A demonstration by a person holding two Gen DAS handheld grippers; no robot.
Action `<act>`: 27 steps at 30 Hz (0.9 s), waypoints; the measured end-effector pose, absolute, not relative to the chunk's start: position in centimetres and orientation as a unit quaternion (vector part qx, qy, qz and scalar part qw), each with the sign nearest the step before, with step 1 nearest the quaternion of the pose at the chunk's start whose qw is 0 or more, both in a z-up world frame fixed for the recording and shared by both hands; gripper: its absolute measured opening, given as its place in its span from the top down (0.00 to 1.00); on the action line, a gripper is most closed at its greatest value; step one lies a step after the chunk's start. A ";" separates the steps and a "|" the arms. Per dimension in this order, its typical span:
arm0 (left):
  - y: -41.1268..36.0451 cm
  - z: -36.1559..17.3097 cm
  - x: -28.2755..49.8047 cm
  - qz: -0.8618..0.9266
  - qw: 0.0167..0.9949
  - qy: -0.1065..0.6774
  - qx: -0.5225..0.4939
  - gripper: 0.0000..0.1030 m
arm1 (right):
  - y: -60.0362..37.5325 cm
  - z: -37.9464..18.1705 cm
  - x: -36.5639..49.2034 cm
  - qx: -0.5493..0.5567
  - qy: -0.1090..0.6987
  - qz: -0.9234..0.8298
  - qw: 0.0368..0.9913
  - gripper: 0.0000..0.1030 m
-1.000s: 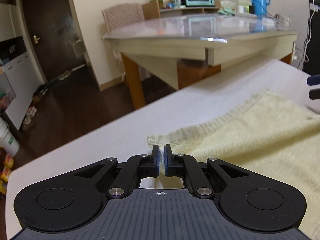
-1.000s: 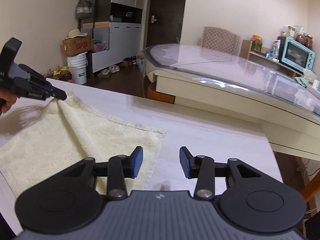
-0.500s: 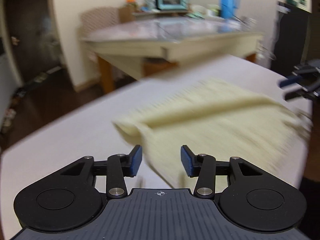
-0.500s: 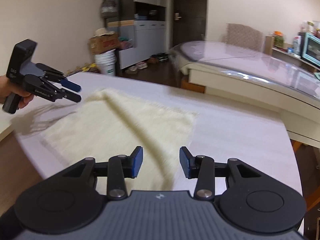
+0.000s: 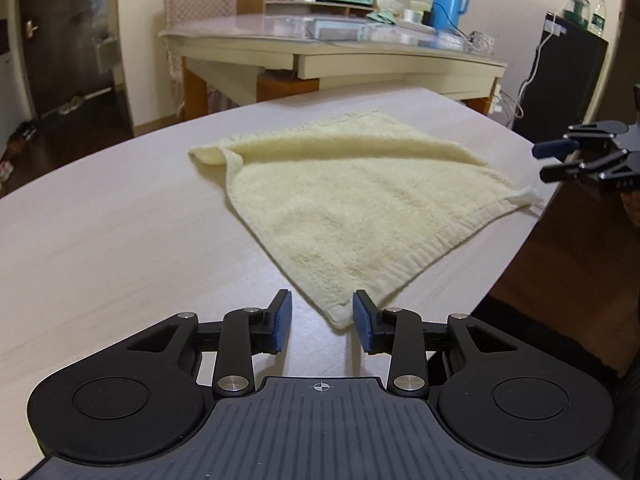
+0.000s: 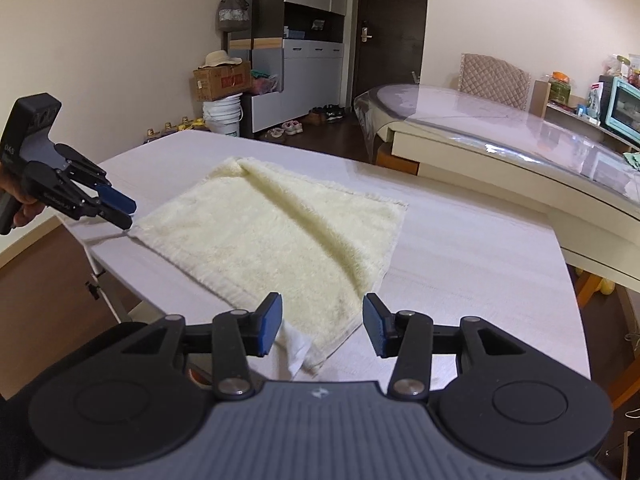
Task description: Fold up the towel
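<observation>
On the pale wood-grain worktop, a cream terry towel lying mostly flat, one ridge running across it and its far-left corner curled over, a white tag at the corner nearest the right wrist camera. Near corner of towel pointing into the gap of the left claw, blue pads spread, nothing gripped. Right claw likewise spread wide, hovering over the tagged corner; seen from the left view, just beyond the worktop edge.

Cream walls, dark door — glass-topped table.
</observation>
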State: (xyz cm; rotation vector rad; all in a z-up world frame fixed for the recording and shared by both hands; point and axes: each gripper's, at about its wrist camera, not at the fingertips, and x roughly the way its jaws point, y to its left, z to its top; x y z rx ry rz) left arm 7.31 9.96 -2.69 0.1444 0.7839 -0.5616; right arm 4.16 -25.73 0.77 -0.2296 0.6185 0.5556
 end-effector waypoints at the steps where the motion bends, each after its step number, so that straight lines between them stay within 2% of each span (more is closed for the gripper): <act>1: 9.8 -2.8 7.3 -0.268 0.884 0.377 0.069 0.66 | -25.6 0.6 4.1 -0.116 0.300 0.273 0.907 0.53; 3: 9.6 -2.9 7.3 -0.269 0.884 0.377 0.069 0.67 | -25.3 0.3 3.6 -0.133 0.297 0.278 0.904 0.53; 5: 9.4 -2.9 7.3 -0.271 0.883 0.377 0.069 0.84 | -25.0 0.0 3.2 -0.150 0.294 0.283 0.900 0.53; 10: 9.3 -2.8 6.8 -0.275 0.882 0.377 0.068 0.91 | -24.6 -1.2 3.1 -0.191 0.296 0.285 0.891 0.54; 12: 9.6 -2.7 6.3 -0.279 0.880 0.380 0.064 0.91 | -24.6 -1.6 3.2 -0.197 0.302 0.288 0.887 0.54; 19: 10.2 -2.5 4.5 -0.268 0.881 0.384 0.064 0.91 | -26.2 -2.2 5.0 -0.103 0.339 0.291 0.889 0.54; 24: 10.3 -2.4 4.4 -0.267 0.881 0.386 0.060 0.91 | -25.1 -2.7 4.6 -0.132 0.321 0.302 0.888 0.55; 27: 10.3 -2.2 4.3 -0.271 0.879 0.387 0.064 0.91 | -24.4 -2.9 4.4 -0.157 0.310 0.307 0.886 0.61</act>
